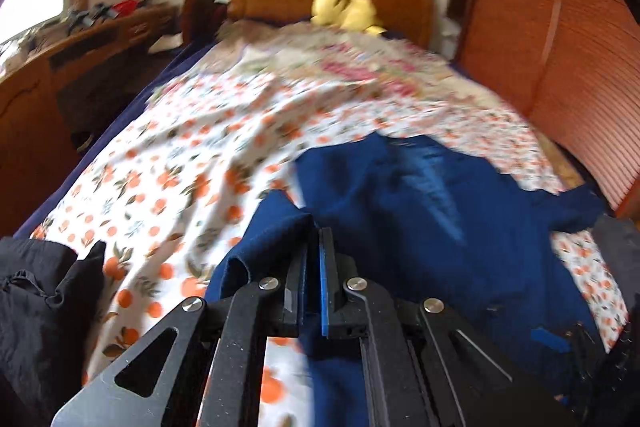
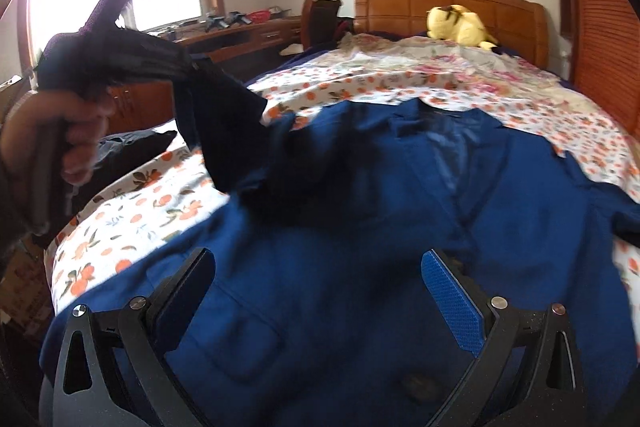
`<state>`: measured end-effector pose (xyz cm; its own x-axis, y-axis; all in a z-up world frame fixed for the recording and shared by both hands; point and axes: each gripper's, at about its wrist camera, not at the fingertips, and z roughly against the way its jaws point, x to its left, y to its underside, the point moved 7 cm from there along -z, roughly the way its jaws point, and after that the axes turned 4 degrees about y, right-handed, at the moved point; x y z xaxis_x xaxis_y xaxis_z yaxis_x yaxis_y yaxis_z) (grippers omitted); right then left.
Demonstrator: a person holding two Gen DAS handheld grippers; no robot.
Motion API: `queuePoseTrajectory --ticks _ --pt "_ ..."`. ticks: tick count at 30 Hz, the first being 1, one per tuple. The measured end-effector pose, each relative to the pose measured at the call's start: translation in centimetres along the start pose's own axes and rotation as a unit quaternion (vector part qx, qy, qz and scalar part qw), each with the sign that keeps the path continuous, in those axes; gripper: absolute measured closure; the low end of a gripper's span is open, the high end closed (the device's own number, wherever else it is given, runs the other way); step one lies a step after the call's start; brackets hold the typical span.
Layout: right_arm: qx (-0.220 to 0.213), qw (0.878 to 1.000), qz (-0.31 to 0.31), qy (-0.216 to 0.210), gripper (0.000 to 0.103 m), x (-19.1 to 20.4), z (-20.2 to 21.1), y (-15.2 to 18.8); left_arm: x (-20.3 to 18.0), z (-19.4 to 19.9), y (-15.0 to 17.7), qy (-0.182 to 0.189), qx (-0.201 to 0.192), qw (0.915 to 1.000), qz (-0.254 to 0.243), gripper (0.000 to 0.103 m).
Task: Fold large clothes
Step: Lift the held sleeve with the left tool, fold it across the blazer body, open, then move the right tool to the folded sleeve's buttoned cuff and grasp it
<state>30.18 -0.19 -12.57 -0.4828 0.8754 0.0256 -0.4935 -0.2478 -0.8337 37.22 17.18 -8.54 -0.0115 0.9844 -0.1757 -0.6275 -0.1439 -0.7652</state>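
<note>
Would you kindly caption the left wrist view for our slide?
Left claw shut on a fold of the blue jacket, lifting it off the orange-print bedsheet.

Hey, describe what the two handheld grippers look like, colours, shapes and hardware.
Both are matte black. The left gripper has flat angular linkage arms with triangular cut-outs, round silver pivot bolts, and slim fingers, one faced with a blue pad. The right gripper has the same black linkages and silver bolts; its textured blue pad shows a fine honeycomb pattern.
</note>
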Motion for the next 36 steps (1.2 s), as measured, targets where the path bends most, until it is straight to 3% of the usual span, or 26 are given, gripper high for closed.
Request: queuePoseTrajectory --ticks 8,16,24,26,27,28,36 --pt "-0.005 0.998 -0.037 0.045 0.0 -4.3 6.8 3.4 -9.6 3.9 0.8 0.04 -0.029 0.9959 -0.076 0.098" --pt "0.007 0.996 -0.047 0.08 0.0 -5.0 10.4 5.9 -13.7 5.2 4.5 0.051 -0.04 0.9911 -0.117 0.098" --pt "0.014 0.995 -0.031 0.092 0.0 -4.4 11.9 5.8 -11.4 6.2 9.5 0.02 -0.033 0.9943 -0.1 0.093" --pt "0.015 0.995 -0.022 0.096 0.0 -4.2 12.2 6.0 -10.3 6.4 10.2 0.021 -0.033 0.9951 -0.091 0.081" --pt "0.015 0.995 -0.017 0.098 0.0 -3.8 12.3 5.9 -9.6 6.9 10.6 0.02 -0.037 0.9956 -0.084 0.067" --pt "0.014 0.995 -0.012 0.099 0.0 -3.5 12.4 5.9 -9.4 7.1 10.6 0.019 -0.041 0.9955 -0.083 0.061" --pt "0.03 0.996 0.007 0.086 0.0 -1.2 10.6 5.0 -5.9 10.0 11.8 0.01 -0.066 0.9945 -0.081 0.06"
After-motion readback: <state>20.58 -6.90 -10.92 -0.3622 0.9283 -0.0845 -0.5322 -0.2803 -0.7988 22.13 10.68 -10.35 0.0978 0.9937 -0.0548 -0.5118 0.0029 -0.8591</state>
